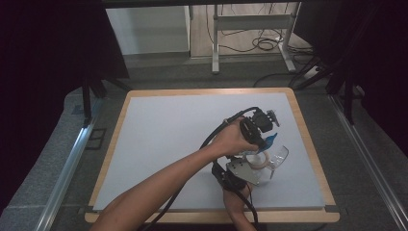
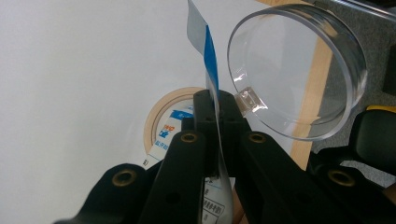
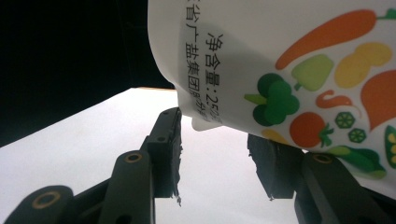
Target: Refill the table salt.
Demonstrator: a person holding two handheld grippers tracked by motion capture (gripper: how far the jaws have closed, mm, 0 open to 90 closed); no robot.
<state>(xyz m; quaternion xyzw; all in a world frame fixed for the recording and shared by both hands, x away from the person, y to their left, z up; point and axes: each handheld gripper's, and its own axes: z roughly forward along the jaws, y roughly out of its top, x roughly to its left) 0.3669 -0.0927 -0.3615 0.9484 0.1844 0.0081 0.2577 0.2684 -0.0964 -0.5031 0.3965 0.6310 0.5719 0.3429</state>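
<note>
The left gripper (image 1: 266, 136) sits right of centre in the high view, held by a hand (image 1: 235, 139) whose forearm crosses up from the lower left. In the left gripper view its jaws (image 2: 217, 100) are pressed fully together on the thin edge of a white and blue packet (image 2: 211, 51), which runs edge-on from between the pads up to the top of the frame and also trails down past the jaws at the bottom. In the high view this packet shows as a small blue patch (image 1: 270, 140) just below the gripper. A clear round container (image 2: 299, 70) fills the upper right of the left gripper view, tipped so that its open mouth faces the camera, close beside the packet. Under the jaws a roll of tape (image 2: 161, 116) lies flat on the white table (image 2: 70, 93). In the high view the container (image 1: 280, 156) and the roll (image 1: 256, 160) lie together at centre right. The right gripper (image 1: 259, 168), with its grey plate, comes up from the bottom edge there, held in the other hand (image 1: 235, 199). In the right gripper view its jaws (image 3: 222, 144) stand partly apart with bare table showing between them. The packet (image 3: 289, 60), printed with vegetables and dark characters, hangs across the upper right, its lower corner over the gap and its body covering the tip of the right-hand jaw. Whether either pad touches it cannot be told.
</note>
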